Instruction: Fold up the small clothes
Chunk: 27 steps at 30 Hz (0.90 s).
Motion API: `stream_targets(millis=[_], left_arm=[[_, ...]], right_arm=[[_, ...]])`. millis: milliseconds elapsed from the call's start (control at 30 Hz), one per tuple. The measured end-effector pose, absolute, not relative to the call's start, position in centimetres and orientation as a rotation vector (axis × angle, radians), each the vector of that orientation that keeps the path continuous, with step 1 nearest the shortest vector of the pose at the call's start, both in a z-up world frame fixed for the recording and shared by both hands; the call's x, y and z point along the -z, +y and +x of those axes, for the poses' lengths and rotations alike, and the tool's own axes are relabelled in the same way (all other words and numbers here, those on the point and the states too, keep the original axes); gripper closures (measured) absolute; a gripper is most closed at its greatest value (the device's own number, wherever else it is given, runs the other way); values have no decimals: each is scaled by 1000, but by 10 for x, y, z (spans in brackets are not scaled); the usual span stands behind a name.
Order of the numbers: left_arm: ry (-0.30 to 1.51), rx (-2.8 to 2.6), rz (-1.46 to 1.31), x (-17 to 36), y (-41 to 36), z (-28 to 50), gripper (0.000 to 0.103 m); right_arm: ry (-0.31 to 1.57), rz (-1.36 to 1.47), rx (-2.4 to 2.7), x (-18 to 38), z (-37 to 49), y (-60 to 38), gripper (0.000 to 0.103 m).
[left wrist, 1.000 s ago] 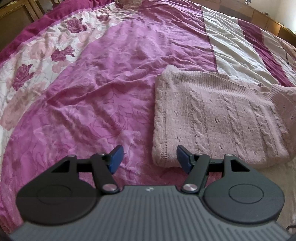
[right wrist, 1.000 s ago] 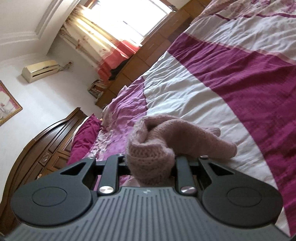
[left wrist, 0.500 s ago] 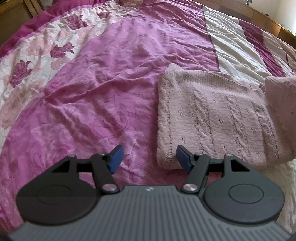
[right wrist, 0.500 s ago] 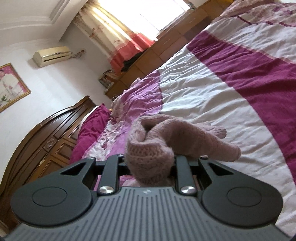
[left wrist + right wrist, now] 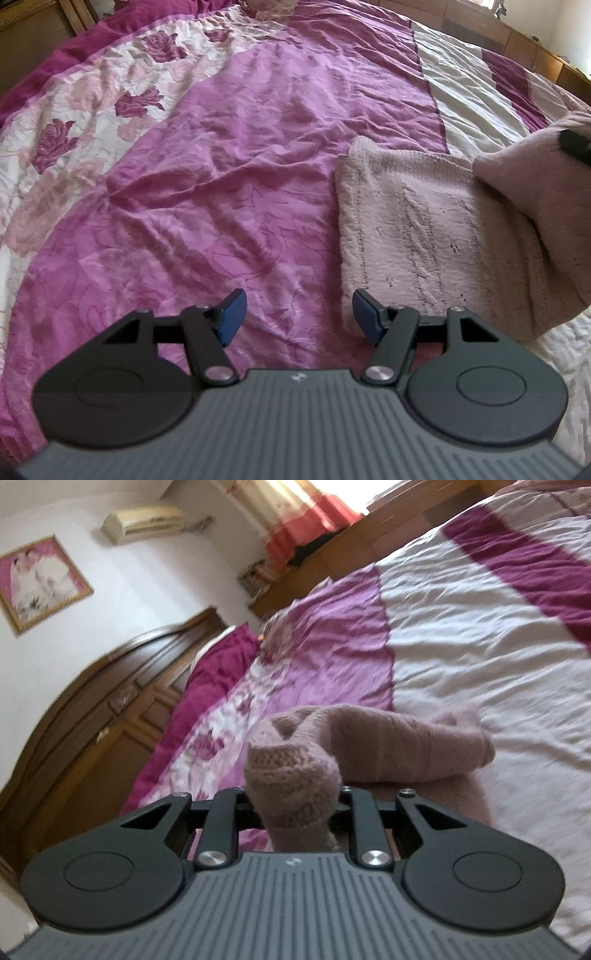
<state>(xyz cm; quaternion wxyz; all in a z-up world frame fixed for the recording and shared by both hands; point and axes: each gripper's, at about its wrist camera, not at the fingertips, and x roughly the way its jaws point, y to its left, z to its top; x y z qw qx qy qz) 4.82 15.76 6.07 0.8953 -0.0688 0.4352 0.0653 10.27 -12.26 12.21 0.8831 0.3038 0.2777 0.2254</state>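
A pale pink cable-knit sweater lies partly folded on the bed, at the right of the left wrist view. My left gripper is open and empty, just in front of the sweater's near left corner, its right finger beside the hem. My right gripper is shut on a bunched part of the sweater and holds it lifted; the rest trails behind as a roll. That lifted part also shows at the right edge of the left wrist view, over the sweater's body.
The bed is covered by a magenta, floral and white striped quilt. A dark wooden headboard and wooden cabinets stand beyond the bed. A framed picture and an air conditioner are on the wall.
My right gripper has carried the held part of the sweater leftward over the body, so it now looms larger at the right of the left wrist view. My left gripper stays open, shifted slightly.
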Motion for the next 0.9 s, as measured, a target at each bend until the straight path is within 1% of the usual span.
stream_targets(millis=[200, 467, 567, 633, 667, 700, 733, 800, 900], left_arm=[[901, -152, -154, -59, 168, 46, 38], [904, -182, -183, -53, 184, 42, 38], [895, -184, -193, -54, 188, 42, 38], [883, -180, -201, -57, 189, 42, 38], [878, -178, -205, -57, 189, 42, 38], [873, -175, -210, -59, 188, 43, 38], [865, -170, -218, -61, 188, 43, 38], [849, -150, -235, -65, 187, 44, 38], [820, -110, -255, -75, 182, 47, 38]], right_arm=[[663, 539, -526, -103, 106, -74, 79], [772, 316, -533, -60, 107, -16, 78], [759, 277, -547, -56, 102, -9, 69], [756, 268, -556, -59, 98, -7, 53], [754, 268, -566, -62, 97, -7, 49], [751, 272, -575, -64, 94, -7, 43], [753, 275, -587, -66, 91, -7, 40], [758, 276, -611, -71, 85, -8, 38], [762, 269, -630, -82, 70, -15, 37]])
